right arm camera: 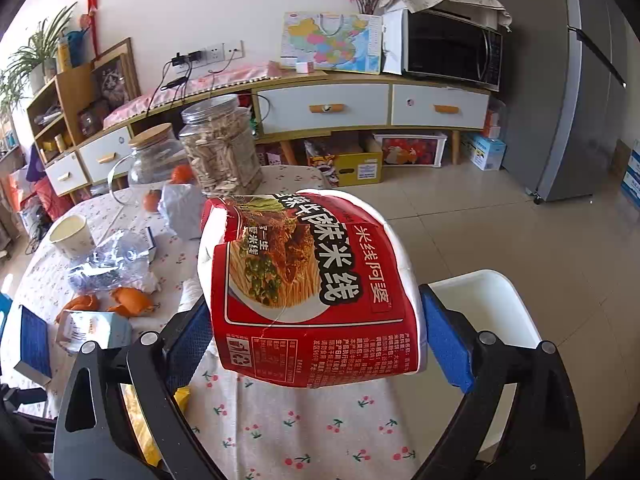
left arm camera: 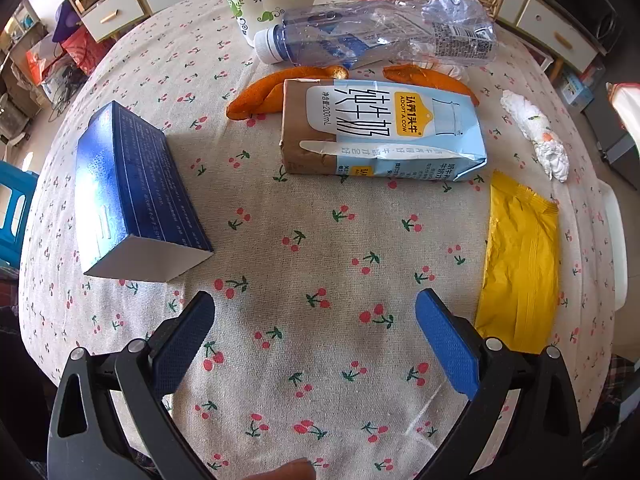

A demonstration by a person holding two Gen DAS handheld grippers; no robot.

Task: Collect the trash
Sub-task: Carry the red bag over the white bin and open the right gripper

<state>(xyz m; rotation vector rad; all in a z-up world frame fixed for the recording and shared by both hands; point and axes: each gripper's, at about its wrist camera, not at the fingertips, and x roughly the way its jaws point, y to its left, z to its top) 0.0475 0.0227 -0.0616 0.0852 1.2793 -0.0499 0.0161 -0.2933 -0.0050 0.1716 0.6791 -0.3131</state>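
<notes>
**Noodle cup clamped; left gripper empty**

Right gripper [right arm camera: 316, 328] pinches a crushed red noodle cup [right arm camera: 308, 284] between both pads, above the table edge; the cup hides the table behind it. Beside it, a white bin [right arm camera: 496, 308], partly cut off. Left gripper [left arm camera: 314, 336] gapes wide, empty, over cloth [left arm camera: 320, 240]; milk carton [left arm camera: 380, 132] ahead, well apart.

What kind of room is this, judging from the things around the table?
Most likely a home living or dining room: a microwave on a low sideboard with drawers, a tall fridge, and a table with a cherry-print cloth full of food packaging.
</notes>
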